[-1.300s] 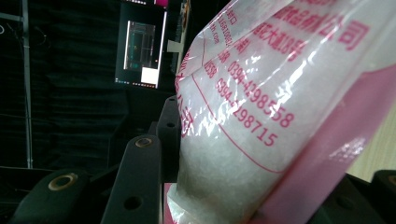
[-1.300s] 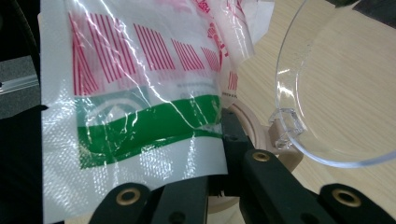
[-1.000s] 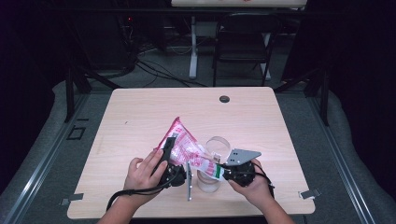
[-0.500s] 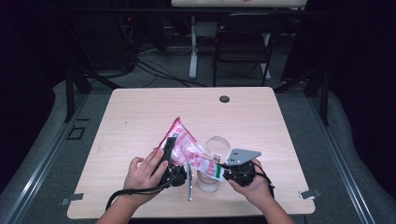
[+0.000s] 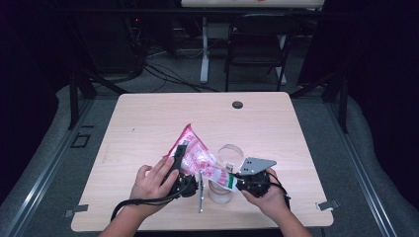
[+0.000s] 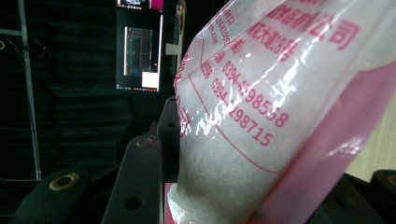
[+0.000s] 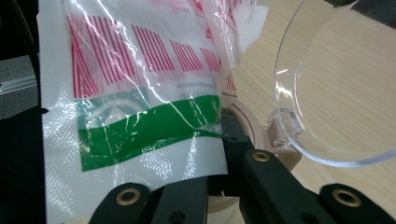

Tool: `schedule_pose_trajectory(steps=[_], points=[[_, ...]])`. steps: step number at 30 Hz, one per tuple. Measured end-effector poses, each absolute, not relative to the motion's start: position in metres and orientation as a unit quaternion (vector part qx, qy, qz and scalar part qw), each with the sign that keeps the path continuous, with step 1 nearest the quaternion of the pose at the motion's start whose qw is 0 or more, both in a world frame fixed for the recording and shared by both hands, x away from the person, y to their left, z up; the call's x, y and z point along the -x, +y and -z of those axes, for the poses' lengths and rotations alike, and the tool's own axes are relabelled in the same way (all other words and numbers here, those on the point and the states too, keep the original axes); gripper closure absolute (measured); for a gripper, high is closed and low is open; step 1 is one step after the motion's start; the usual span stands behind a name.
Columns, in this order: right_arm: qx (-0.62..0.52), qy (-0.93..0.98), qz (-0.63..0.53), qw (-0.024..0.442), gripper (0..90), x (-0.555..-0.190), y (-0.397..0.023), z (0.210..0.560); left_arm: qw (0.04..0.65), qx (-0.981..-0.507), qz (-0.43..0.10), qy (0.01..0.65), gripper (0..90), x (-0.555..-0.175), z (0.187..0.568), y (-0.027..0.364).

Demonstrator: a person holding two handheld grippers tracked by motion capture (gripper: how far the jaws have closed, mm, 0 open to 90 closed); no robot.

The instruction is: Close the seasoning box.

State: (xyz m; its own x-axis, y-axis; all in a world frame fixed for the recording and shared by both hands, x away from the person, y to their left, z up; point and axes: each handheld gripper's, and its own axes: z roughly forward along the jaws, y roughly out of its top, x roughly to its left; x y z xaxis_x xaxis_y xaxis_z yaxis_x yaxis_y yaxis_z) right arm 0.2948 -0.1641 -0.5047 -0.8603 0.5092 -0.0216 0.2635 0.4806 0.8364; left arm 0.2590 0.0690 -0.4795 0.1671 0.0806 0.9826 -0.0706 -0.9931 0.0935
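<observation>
A clear plastic bag (image 5: 196, 152) with pink print, holding white granules, hangs tilted over the table's near middle. My left gripper (image 5: 182, 160) is shut on its fat lower part; in the left gripper view the bag (image 6: 261, 93) bulges between the black jaws of the left gripper (image 6: 275, 158). My right gripper (image 5: 231, 180) is shut on the bag's flat end with the green stripe (image 7: 144, 130), the pads of the right gripper (image 7: 219, 144) pinched on the film. A clear round container (image 5: 226, 157) stands just under and behind that end, its rim (image 7: 282, 112) beside the jaws.
The wooden table (image 5: 148, 123) has a black round grommet (image 5: 237, 104) near its far edge. A dark chair (image 5: 259, 44) and a desk leg stand beyond the table. Both hands rest close to the near edge.
</observation>
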Motion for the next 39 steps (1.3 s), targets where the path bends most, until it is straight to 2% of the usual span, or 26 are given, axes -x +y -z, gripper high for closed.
schedule_pose_trajectory(steps=[39], points=[[-0.228, 0.851, -0.454, 0.137, 90.0, -0.2954, -0.1653, 0.5046, 0.063, -0.757, -0.651, 0.000, 64.7, -0.2587, 0.4773, 0.0664]])
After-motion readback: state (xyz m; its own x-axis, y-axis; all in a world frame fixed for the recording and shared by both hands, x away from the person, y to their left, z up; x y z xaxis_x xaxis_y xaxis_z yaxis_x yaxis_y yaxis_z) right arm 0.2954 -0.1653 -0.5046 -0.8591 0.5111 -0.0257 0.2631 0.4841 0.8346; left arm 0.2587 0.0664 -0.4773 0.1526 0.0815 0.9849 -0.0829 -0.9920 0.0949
